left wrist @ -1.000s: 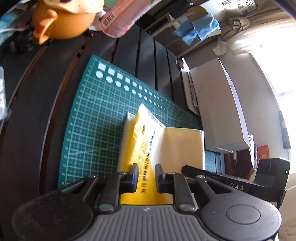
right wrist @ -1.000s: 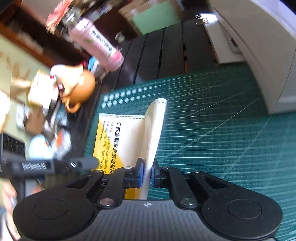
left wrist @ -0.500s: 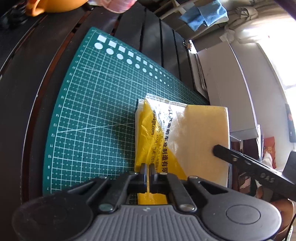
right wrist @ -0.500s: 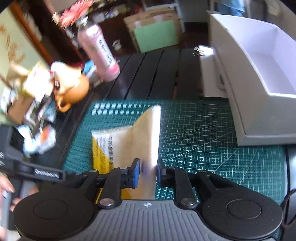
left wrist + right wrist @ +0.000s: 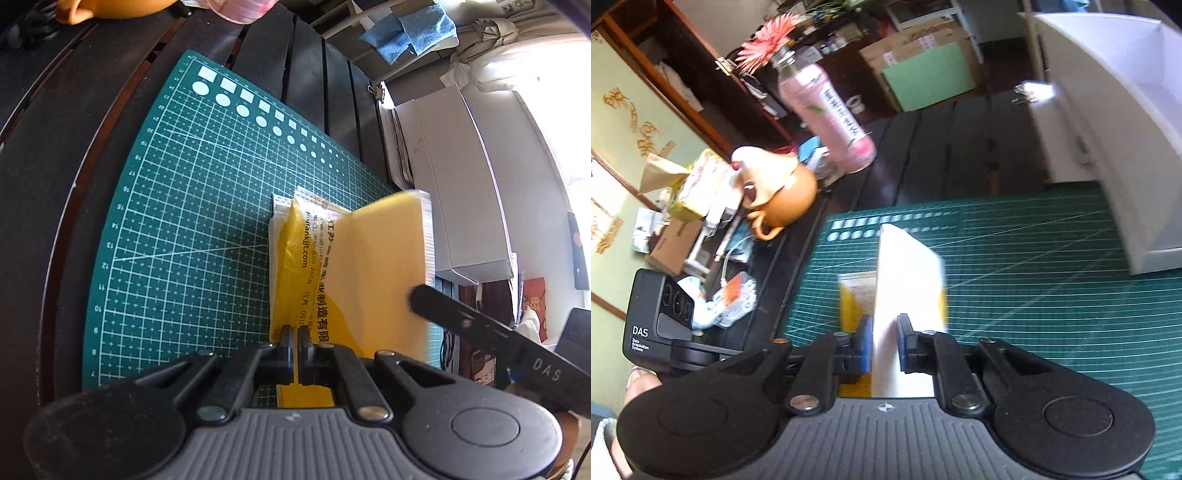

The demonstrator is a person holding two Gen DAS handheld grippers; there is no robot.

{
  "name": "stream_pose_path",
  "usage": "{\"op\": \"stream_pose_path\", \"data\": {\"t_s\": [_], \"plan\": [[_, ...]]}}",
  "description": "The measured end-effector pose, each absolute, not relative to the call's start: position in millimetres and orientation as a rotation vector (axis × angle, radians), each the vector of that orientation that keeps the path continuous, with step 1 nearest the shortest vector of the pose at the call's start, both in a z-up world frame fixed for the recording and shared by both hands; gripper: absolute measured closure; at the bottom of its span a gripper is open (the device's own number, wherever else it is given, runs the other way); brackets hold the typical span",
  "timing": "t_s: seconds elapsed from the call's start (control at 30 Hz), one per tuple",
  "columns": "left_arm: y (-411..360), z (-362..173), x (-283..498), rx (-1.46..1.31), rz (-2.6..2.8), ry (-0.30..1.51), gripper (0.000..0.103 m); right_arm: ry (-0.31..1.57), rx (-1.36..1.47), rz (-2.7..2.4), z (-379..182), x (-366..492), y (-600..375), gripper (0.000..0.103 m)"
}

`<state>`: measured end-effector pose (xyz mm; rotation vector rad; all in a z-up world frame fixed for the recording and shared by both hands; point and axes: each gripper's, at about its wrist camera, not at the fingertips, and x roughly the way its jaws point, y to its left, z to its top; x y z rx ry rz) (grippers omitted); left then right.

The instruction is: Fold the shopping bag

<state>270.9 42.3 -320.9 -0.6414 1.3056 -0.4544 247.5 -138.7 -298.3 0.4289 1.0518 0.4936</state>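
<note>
Shopping bag (image 5: 354, 266): yellow and pale plastic with black printed characters, partly folded, lying on the green cutting mat (image 5: 192, 229) near the mat's right half. One panel is raised off the mat and stands as a flap.

Left gripper (image 5: 295, 343): jaws drawn close together, pinching the near yellow edge of the bag.

Right gripper (image 5: 884, 347): jaws narrowly parted, with the upright pale flap of the bag (image 5: 905, 295) standing between them; whether the pads press on it cannot be told. Its black finger reaches across the flap in the left wrist view.

Cutting mat: gridded, with a row of white squares and circles along its far edge, laid on a dark slatted desk (image 5: 314, 74).

White box (image 5: 1108, 110): open-topped, at the right edge of the mat; the visible part of the interior shows only white walls.

Pink bottle (image 5: 827, 114): clear neck, pink contents, a pink flower (image 5: 768, 40) rising from its mouth, standing on the desk beyond the mat.

Orange teapot (image 5: 783, 199): cream lid, beside the bottle, contents not visible.

Cardboard boxes (image 5: 923, 62): closed, on the floor behind the desk.
</note>
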Motion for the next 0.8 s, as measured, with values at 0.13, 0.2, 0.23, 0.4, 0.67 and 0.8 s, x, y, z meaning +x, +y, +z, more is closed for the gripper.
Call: {"op": "stream_pose_path", "data": {"t_s": [0.13,0.2,0.23,0.4,0.67,0.8], "plan": [[43.5,-321.3,271.7,-0.649,-0.452,1.307,0.101,1.105,0.461,0.509,-316.4,252.5,-121.0,0.09],[44.4,-321.8,272.1,-0.655,-0.448,1.31,0.103,1.128,0.453,0.492,-328.5,253.8,-113.4,0.095],[44.7,-322.1,272.2,-0.657,-0.448,1.311,0.103,1.129,0.475,0.487,-331.3,254.5,-114.3,0.097],[45.7,-316.2,270.8,-0.625,-0.44,1.309,0.101,1.167,0.62,0.456,-349.6,257.3,-126.2,0.103],[42.1,-289.0,263.6,-0.544,-0.465,1.204,0.09,1.172,0.604,0.447,-351.5,255.8,-122.9,0.103],[31.6,-292.0,264.9,-0.573,-0.513,1.21,0.091,1.181,0.63,0.444,-354.7,257.2,-126.2,0.103]]}}
